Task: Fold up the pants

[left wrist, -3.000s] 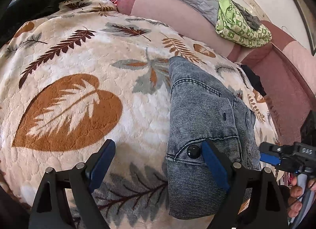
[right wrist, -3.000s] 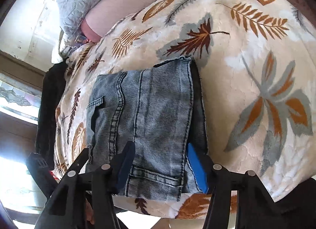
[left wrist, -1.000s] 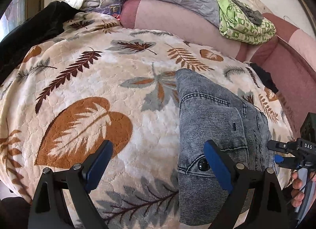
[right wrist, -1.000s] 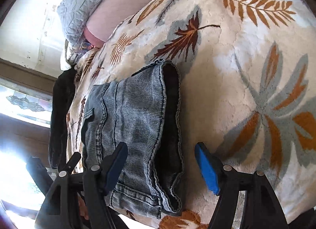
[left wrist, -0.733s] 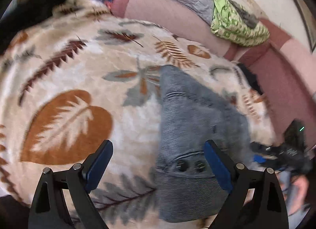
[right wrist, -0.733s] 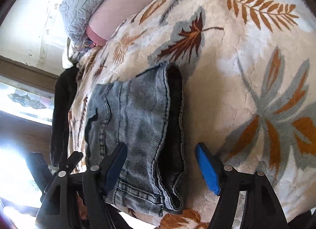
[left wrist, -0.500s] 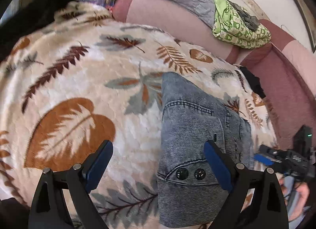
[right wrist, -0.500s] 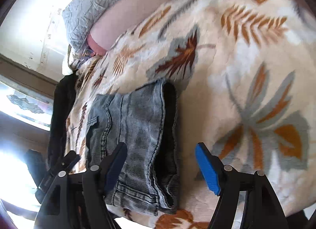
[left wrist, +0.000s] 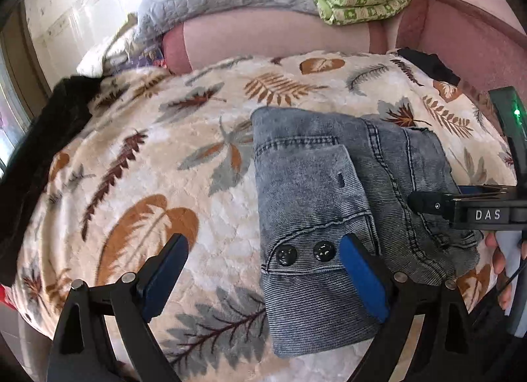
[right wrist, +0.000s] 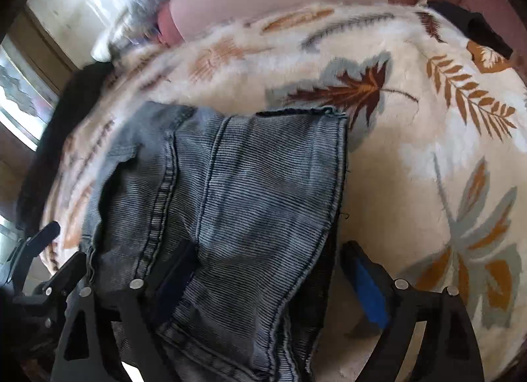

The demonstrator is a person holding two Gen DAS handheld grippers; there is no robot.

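On the bed, near its front edge: pants [left wrist: 316, 204] lie as a compact grey denim bundle on the leaf-print blanket [left wrist: 138, 164]; all places below are given rel. to the pants.
Fold state: judged near done; several layers stacked, waistband w/ two black buttons [left wrist: 304, 252] at the near end, leg hems [right wrist: 296, 111] at the far end.
Left gripper [left wrist: 263, 270]: held over the near-left corner of the pants; fingers wide apart, nothing clamped. Left finger is seen over bare blanket beside the pants, right finger [left wrist: 362, 279] over the near end by the buttons; contact can't be told.
Right gripper [right wrist: 263, 283]: jaws have just been opening; fingers stand apart astride the pants' near-right edge, denim between them but not pinched as far as seen. Left finger [right wrist: 174, 276] is partly lost among the folds.
Risk 1: left finger of right gripper may snag a layer when pulled back, dragging the top fold open. Cause: it sits among the layers.
Risk 2: right-side stack may spring up or slide. Cause: thick edge, loose-looking, no longer pressed.
Risk 3: bundle may slip toward the bed's front edge. Cause: near end lies close to where the blanket drops away, and the plush gives soft footing.
Risk 4: grippers may knock each other. Cause: right one is seen just beyond the pants' right edge in the left view, close by.
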